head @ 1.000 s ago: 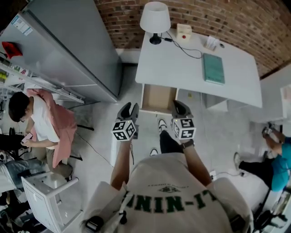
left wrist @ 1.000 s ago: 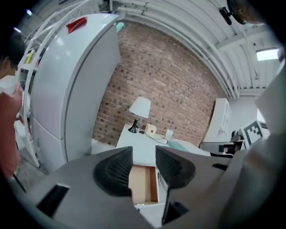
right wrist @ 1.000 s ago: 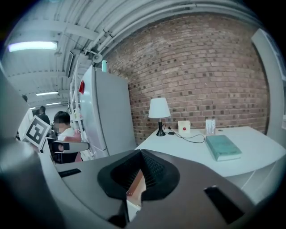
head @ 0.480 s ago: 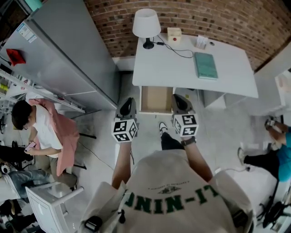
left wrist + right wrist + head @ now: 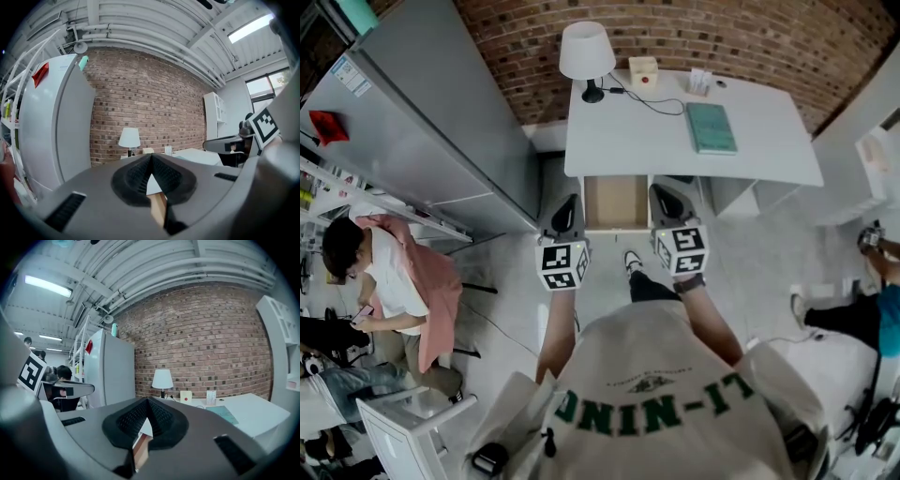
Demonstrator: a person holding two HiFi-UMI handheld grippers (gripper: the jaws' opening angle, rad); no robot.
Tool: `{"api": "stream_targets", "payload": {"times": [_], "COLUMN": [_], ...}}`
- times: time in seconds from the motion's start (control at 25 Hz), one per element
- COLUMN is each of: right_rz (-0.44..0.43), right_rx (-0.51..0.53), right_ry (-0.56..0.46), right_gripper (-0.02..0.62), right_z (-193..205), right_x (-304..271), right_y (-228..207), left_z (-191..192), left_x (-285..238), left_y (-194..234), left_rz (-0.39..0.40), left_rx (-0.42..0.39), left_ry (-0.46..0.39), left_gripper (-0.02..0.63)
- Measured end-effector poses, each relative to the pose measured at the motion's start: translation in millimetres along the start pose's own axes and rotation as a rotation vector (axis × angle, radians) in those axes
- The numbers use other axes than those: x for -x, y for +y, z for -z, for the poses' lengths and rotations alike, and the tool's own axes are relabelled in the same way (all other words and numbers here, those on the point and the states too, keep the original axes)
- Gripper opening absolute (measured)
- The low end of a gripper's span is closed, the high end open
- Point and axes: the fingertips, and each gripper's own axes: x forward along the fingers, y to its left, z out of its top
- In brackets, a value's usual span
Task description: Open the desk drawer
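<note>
The drawer [image 5: 617, 201] sticks out of the white worktop [image 5: 675, 141], already open, its long way pointing at the person. It lies between the left gripper [image 5: 565, 206] and the right gripper [image 5: 666, 199], equally near both. Both pairs of fingers are pressed together and hold nothing.

The left gripper [image 5: 565, 202] had just been closing, its jaws meeting on nothing; it and the right gripper [image 5: 664, 195] lifted, ending alongside the open drawer [image 5: 616, 201].

Overhead and level views share desk [image 5: 619, 141]
</note>
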Motion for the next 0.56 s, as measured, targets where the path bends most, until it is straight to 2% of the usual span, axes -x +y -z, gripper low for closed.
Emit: {"api": "stream_targets", "payload": {"times": [0.4, 0.48, 0.56], "right_rz": [0.021, -0.013, -0.083], "right_rx": [-0.001, -0.035, -0.091], "right_ry": [-0.031, -0.022, -0.003], "right_gripper": [-0.002, -0.002, -0.002], "right_z": [-7.2, 5.3, 24.4], "right_x": [20.3, 16.3, 10.9], "right_y": [2.2, 33.7, 89.1], "left_z": [0.1, 16.6, 43.0], "left_x": [9.4, 29.0, 65.9], "left_y": [-21.7, -4.7, 27.5], "left_rz": [0.060, 0.050, 0.014], "left_rx": [0.025, 0.022, 0.015], "left_ry": [-0.013, 0.018, 0.075], "left_gripper": [0.003, 0.003, 0.003]}}
